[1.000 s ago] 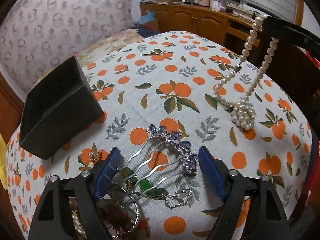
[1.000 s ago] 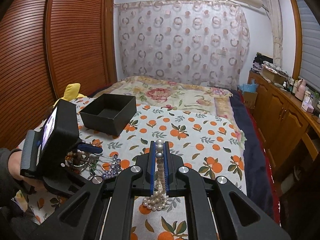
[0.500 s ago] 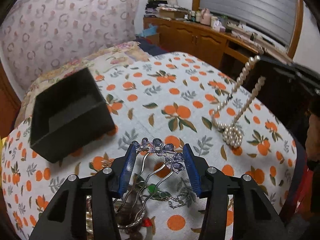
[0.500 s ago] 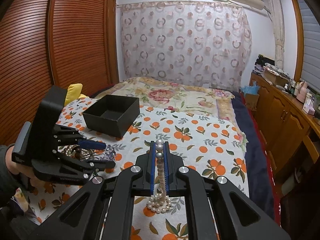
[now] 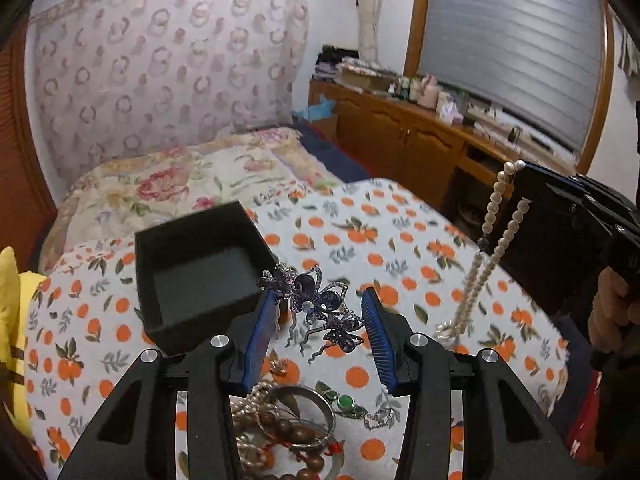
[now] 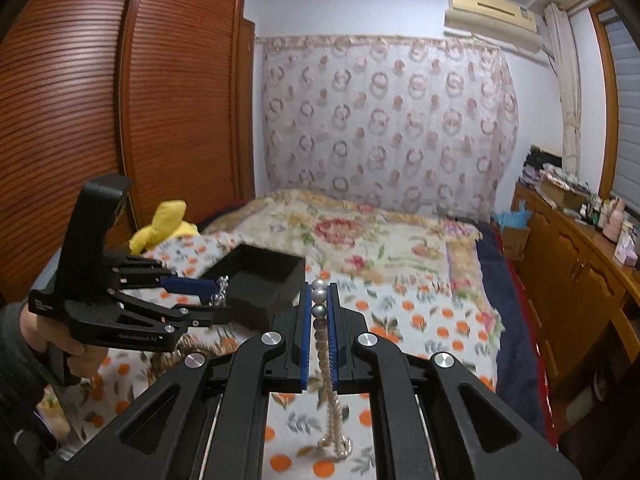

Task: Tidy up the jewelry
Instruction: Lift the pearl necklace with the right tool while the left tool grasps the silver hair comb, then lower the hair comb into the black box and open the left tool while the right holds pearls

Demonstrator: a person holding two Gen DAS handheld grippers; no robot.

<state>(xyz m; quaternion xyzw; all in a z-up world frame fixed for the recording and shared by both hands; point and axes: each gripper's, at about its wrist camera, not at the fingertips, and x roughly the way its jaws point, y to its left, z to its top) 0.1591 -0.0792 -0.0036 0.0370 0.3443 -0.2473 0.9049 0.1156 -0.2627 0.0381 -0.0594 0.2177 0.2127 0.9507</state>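
Lifted clear, hair comb (image 5: 316,312) is riding in left claw (image 5: 318,330) toward black box (image 5: 200,268); right claw (image 6: 319,320) is pinching pearl necklace (image 5: 486,256), whose dangling strand could snag.

Left claw (image 5: 318,316): raised, fingers closed on hair comb (image 5: 316,308) | Right claw (image 6: 319,312): raised, clamped on pearl necklace (image 6: 320,320)

Left tool (image 5: 318,334) closed on hair comb (image 5: 316,308), lifted off cloth, pearl necklace (image 5: 486,248) raised, seemingly nearly clear.
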